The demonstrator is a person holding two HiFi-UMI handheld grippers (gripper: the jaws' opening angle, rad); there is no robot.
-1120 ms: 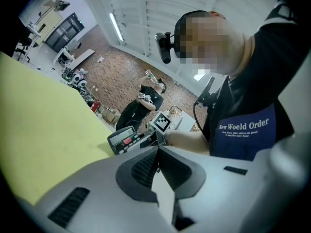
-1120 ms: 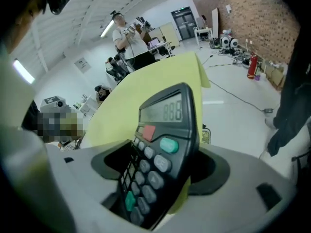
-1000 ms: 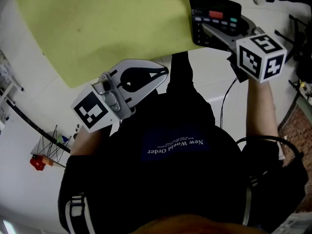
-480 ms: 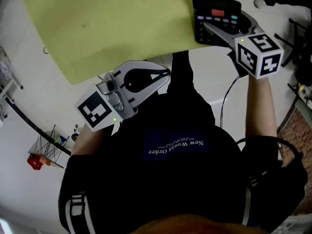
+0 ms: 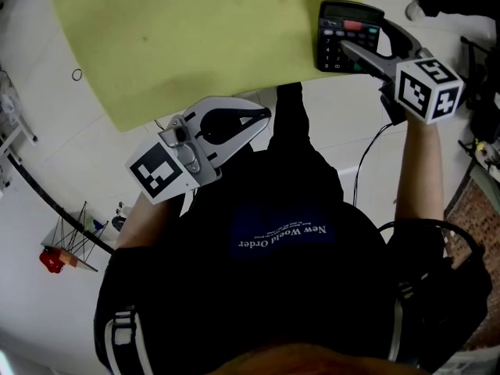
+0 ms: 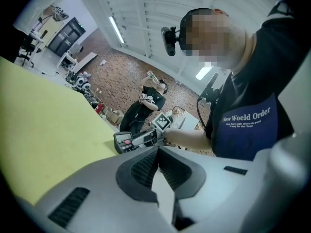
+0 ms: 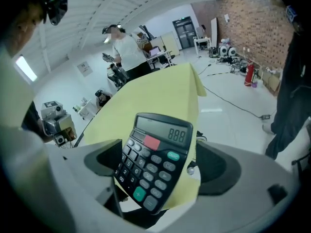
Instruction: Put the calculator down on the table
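Observation:
A black calculator with a red key lies face up on the near right corner of the yellow-green table. My right gripper straddles it and its jaws are opening. In the right gripper view the calculator sits between the pads, with a gap at the right pad, so nothing is gripped. My left gripper hangs off the table's near edge with its pads pressed together on nothing. Past them, in the left gripper view, the calculator shows small.
The calculator overhangs the table's corner. A black cable runs down beside the right arm. On the white floor, a wire rack and a red object stand at the left. Another person crouches far behind.
The right gripper's jaws have spread wider around the calculator. The left gripper has stayed where it was.

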